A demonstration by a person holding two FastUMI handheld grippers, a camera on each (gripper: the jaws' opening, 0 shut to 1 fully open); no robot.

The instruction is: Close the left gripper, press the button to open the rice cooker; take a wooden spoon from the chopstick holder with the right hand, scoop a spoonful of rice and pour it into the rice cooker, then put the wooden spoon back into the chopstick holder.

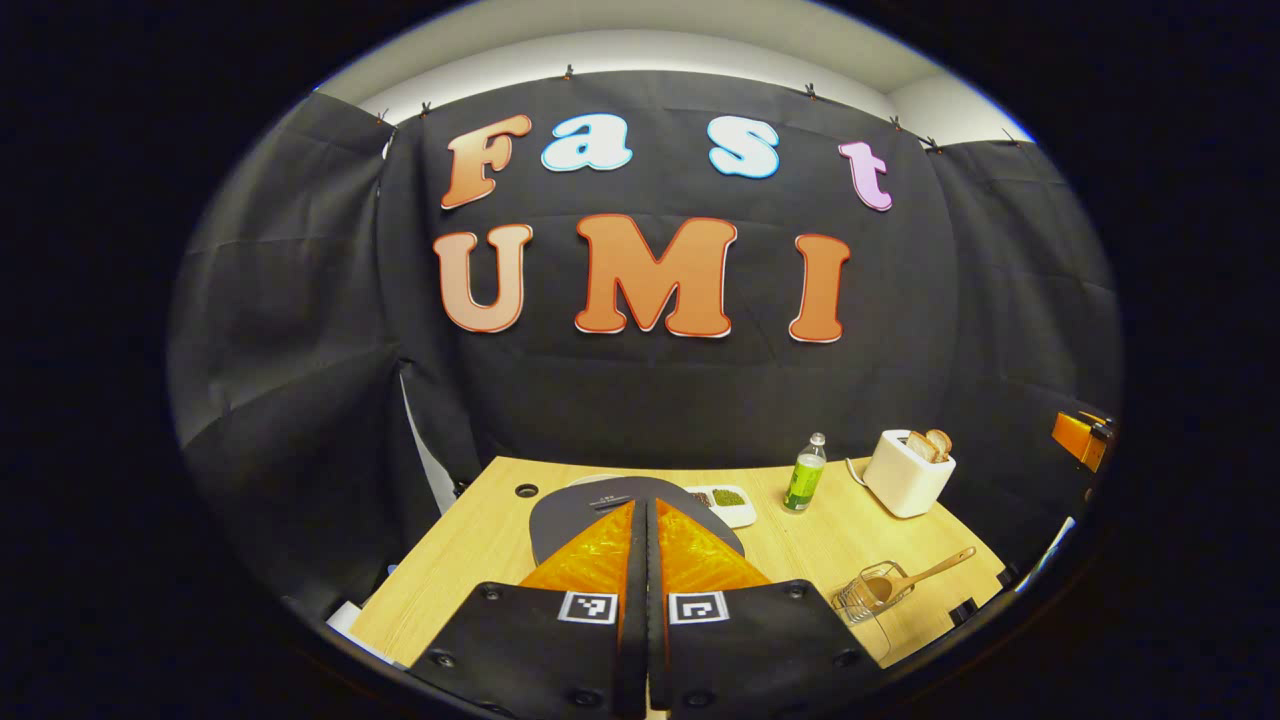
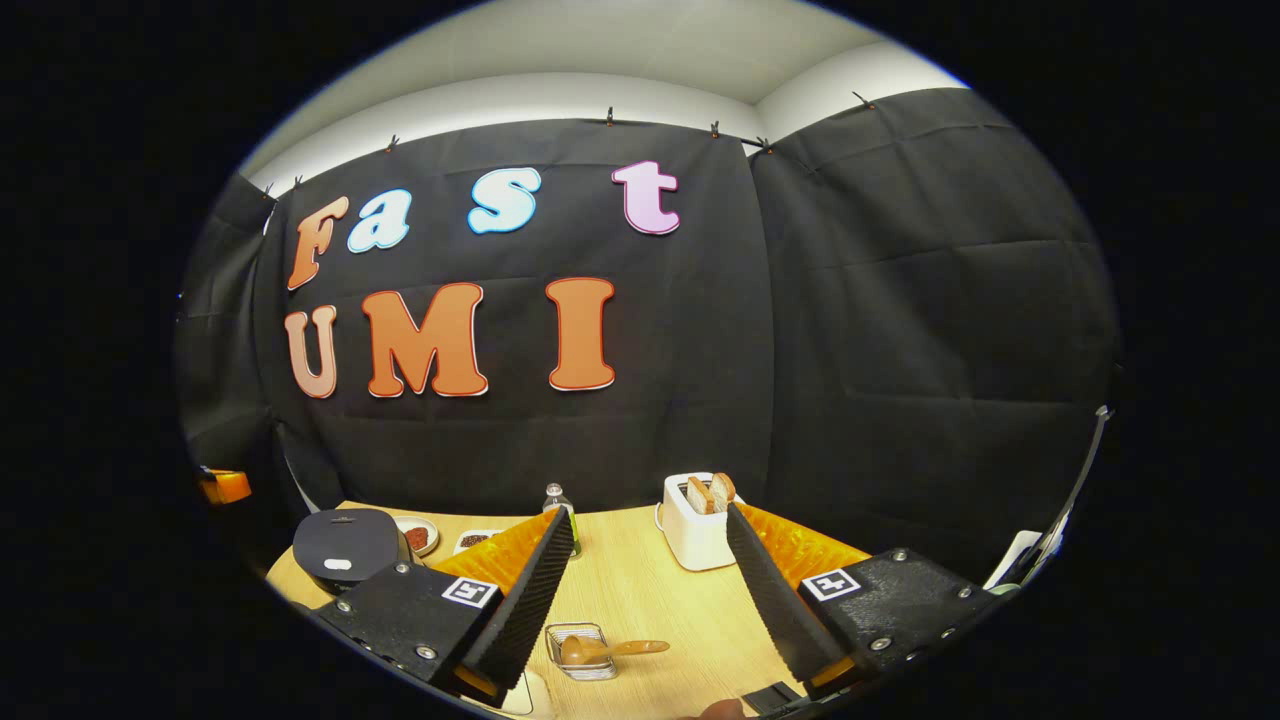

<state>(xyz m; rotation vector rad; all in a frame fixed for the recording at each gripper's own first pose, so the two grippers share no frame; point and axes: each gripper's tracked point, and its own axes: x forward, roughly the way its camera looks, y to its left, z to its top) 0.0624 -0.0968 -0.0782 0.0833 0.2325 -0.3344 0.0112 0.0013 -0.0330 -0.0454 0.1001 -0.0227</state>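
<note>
Straight ahead in the left gripper view, the left gripper (image 1: 646,520) is seen with its fingers pressed together and nothing between them, held above the dark lid of the rice cooker (image 1: 580,510) on the wooden table (image 1: 470,560). Off to its right, well apart, the wooden spoon (image 1: 915,580) is seen leaning in the wire chopstick holder (image 1: 862,598). A green bottle (image 1: 805,473) and a white toaster (image 1: 908,472) are seen farther back.

Next, in the right gripper view, the right gripper (image 2: 650,530) is held wide open and empty. The wooden spoon (image 2: 610,650) and chopstick holder (image 2: 580,650) lie below, between its fingers. The rice cooker (image 2: 345,545), lid closed, is seen far left.
</note>
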